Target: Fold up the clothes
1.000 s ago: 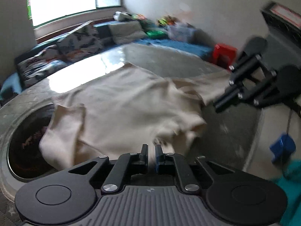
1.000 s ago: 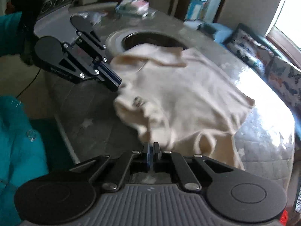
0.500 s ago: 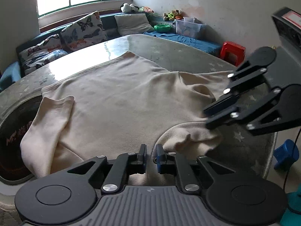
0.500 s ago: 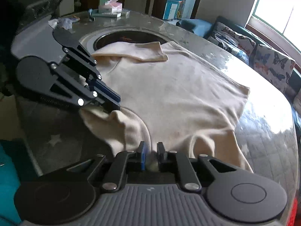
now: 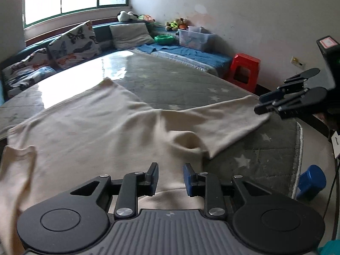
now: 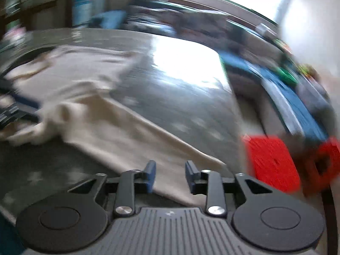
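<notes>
Shirt flat, both grippers open

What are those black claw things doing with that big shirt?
A person holds a claw-like gripper in each hand to fold a cream long-sleeved shirt spread on the grey quilted star-patterned table. The left gripper is open over the shirt's near edge. The right gripper is open at the outstretched sleeve's end. Nothing is folded yet.

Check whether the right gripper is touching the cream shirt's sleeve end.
Cannot tell. In the left wrist view the right gripper overlaps the cream shirt at its sleeve end; no contact or gap is plain. The right wrist view is blurred.
</notes>
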`<action>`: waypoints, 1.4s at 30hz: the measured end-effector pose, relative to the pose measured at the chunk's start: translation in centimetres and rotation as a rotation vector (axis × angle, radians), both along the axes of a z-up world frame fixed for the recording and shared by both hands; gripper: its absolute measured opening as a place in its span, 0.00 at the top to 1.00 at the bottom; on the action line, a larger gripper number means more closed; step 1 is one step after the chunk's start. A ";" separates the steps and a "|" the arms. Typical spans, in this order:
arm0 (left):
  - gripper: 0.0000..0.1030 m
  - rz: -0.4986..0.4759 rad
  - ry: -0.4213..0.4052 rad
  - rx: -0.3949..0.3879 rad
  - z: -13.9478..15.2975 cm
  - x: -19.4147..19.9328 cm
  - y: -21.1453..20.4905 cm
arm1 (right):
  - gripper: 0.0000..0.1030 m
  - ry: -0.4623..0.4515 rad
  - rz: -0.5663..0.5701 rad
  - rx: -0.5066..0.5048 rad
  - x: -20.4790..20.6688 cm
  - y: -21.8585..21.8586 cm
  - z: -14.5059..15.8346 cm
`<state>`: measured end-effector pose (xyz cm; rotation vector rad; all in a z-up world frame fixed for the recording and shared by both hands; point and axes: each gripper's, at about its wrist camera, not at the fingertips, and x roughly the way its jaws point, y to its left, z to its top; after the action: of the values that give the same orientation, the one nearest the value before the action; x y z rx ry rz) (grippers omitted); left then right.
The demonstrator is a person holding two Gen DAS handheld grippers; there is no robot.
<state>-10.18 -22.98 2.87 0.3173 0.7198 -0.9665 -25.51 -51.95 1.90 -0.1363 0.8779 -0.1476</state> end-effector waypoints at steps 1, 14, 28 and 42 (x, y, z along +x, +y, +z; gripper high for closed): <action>0.73 -0.004 0.003 0.003 -0.2 -0.1 -0.3 | 0.69 0.002 -0.027 0.014 -0.1 -0.8 -0.2; 0.71 -0.035 0.005 0.020 -0.9 -0.7 -0.8 | 0.96 0.023 -0.106 -0.044 1.4 -3.9 -0.8; 0.67 -0.093 -0.008 0.024 -1.1 -0.9 -1.0 | 0.84 0.018 -0.117 -0.198 9.6 -4.9 -2.9; 0.61 -0.132 -0.003 -0.013 -0.2 -0.6 -2.8 | 0.81 -0.038 -0.122 0.068 10.2 -5.4 -2.2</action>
<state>-10.74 -25.78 2.65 0.3578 0.6961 -1.0947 -15.26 -57.35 -0.31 -0.0165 0.8522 -0.2332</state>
